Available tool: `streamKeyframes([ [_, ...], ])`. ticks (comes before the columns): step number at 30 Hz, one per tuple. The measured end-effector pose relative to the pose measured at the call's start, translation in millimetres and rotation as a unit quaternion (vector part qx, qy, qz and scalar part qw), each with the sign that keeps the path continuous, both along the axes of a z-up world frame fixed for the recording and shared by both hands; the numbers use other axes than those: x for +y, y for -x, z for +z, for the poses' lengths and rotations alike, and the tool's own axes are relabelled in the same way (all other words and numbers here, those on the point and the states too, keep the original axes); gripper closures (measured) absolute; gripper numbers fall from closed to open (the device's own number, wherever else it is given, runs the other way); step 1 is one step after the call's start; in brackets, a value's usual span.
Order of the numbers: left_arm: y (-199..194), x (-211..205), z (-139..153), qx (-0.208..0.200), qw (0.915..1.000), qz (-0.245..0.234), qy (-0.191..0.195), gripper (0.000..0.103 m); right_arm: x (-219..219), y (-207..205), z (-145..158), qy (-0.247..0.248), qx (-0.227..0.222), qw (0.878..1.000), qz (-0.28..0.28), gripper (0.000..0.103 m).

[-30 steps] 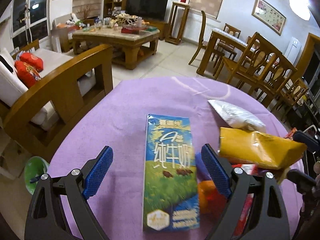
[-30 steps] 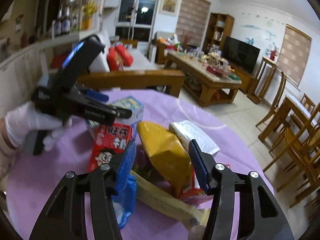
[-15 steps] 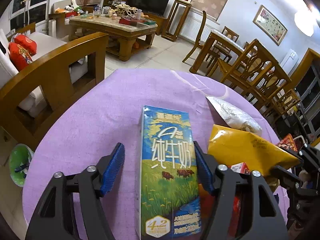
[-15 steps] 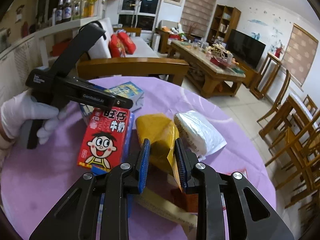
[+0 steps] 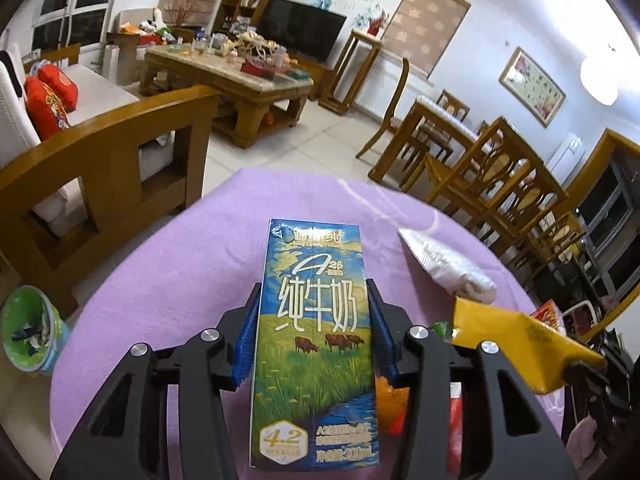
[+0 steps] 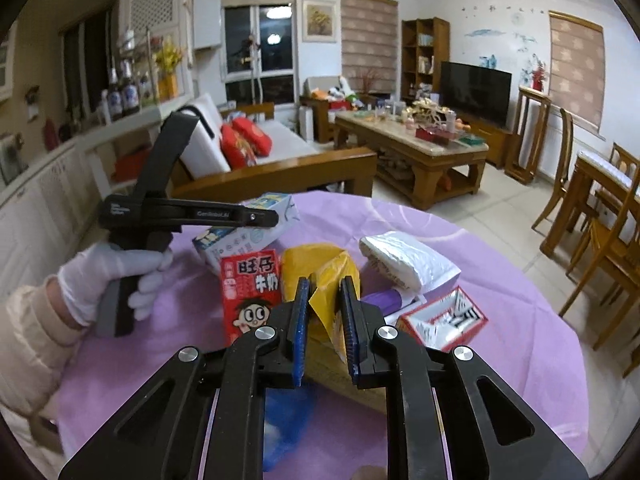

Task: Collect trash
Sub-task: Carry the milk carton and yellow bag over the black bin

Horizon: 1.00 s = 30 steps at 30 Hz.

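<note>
A tall blue milk carton [image 5: 316,248] lies lengthwise between the fingers of my left gripper [image 5: 314,300]. The jaws are closing, and both blue pads press on the carton's long sides. From the right wrist view, the left gripper [image 6: 264,216] is held by a white-gloved hand [image 6: 108,276], with the carton [image 6: 248,236] under it. My right gripper [image 6: 325,284] is closing too, pinching a crumpled yellow bag [image 6: 316,260] between its pads. The yellow bag [image 5: 516,336] hangs at the right in the left wrist view.
On the purple tablecloth [image 6: 500,280] lie a red milk carton [image 6: 250,292], a silver pouch [image 6: 404,260], an open red-and-white box [image 6: 444,320] and a blue bag [image 6: 288,412]. A green bin [image 5: 28,324] stands on the floor left of the table, beside a wooden sofa frame [image 5: 100,152].
Both pairs of jaws have drawn in: the left from wide apart to the milk carton's sides, the right onto the yellow bag. The yellow bag's end has shifted right in the left view.
</note>
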State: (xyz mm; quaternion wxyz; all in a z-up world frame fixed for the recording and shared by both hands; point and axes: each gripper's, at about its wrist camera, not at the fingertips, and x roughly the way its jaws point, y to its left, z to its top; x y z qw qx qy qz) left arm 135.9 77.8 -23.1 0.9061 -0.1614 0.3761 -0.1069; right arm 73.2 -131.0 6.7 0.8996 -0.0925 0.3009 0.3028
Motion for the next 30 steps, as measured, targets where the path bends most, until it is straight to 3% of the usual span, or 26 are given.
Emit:
streamKeyframes([
  [17, 62.3, -43.7, 64.1, -0.099, 0.9936, -0.054, 0.006, 0.056, -72.2, 74.2, 37.6, -0.089, -0.04, 0.994, -0.046, 0.087],
  [30, 93.6, -153.1, 84.7, -0.136, 0.9777, -0.16, 0.004, 0.056, -191.1, 128.1, 54.8, -0.121, -0.077, 0.98, -0.136, 0.087],
])
